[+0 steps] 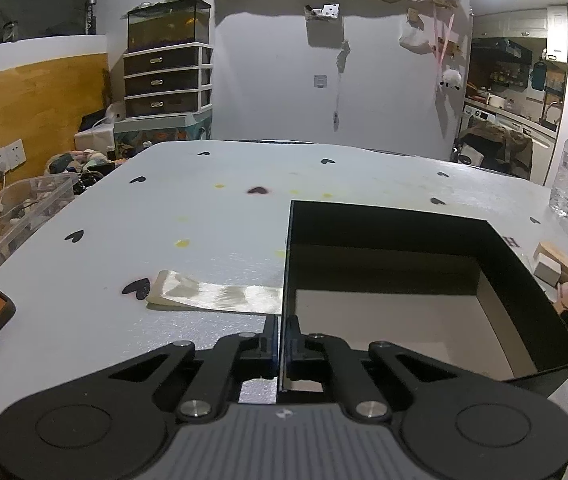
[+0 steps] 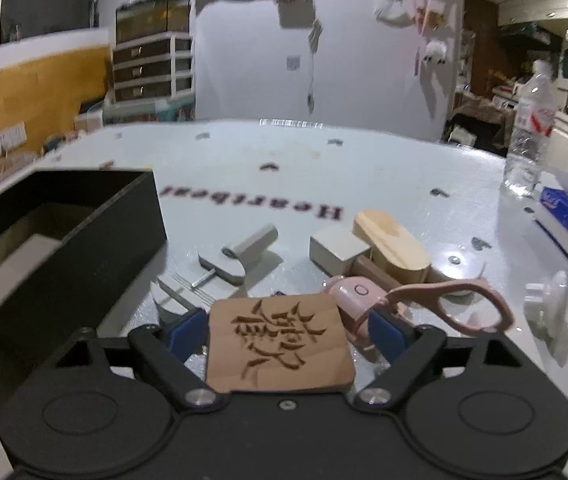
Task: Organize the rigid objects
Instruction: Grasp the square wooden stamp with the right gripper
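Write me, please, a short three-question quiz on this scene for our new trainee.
1. True or false: the left gripper is shut on a wall of the black box.
2. What lies between the open jaws of the right gripper? A) a tissue pack B) a carved wooden tile C) a spoon
3. Fill the gap: the water bottle stands ___ on the table, not tipped over.

Key: 1 true; 2 B; 3 upright.
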Demonstrator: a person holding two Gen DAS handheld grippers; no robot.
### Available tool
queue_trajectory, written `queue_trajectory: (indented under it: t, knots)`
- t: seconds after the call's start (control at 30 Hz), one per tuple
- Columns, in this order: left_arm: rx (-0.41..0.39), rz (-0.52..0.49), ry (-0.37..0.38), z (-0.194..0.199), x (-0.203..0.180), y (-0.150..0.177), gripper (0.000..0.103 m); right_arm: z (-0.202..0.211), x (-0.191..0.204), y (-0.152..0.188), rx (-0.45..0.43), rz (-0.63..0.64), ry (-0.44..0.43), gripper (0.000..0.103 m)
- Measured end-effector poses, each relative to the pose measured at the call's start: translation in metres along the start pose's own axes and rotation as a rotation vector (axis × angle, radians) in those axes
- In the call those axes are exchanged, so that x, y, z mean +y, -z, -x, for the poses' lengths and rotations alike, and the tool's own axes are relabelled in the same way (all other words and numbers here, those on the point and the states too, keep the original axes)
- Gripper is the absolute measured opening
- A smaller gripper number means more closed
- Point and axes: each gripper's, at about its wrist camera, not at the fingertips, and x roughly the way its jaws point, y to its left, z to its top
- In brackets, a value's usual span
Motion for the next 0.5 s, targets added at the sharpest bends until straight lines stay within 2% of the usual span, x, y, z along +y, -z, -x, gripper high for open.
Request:
queue_trajectory:
  t: [0.13,0.4,0.5]
  knots:
    - [-0.001,-0.017,0.015,0.000,0.000,-0.001,0.002,-0.005,0.003,-0.002,0.040,0.049,-0.032,0.076]
    - [0.001,-0.079,0.046,-0.002,0.002,-0.001,0.002,0.005,-0.001,0.004,0.094,0.034,-0.056,0.076]
    - [-0.001,-0.085,0.055,-0.003,0.003,-0.001,0.002,0.017,-0.001,-0.001,0.083,0.038,-0.085,0.076]
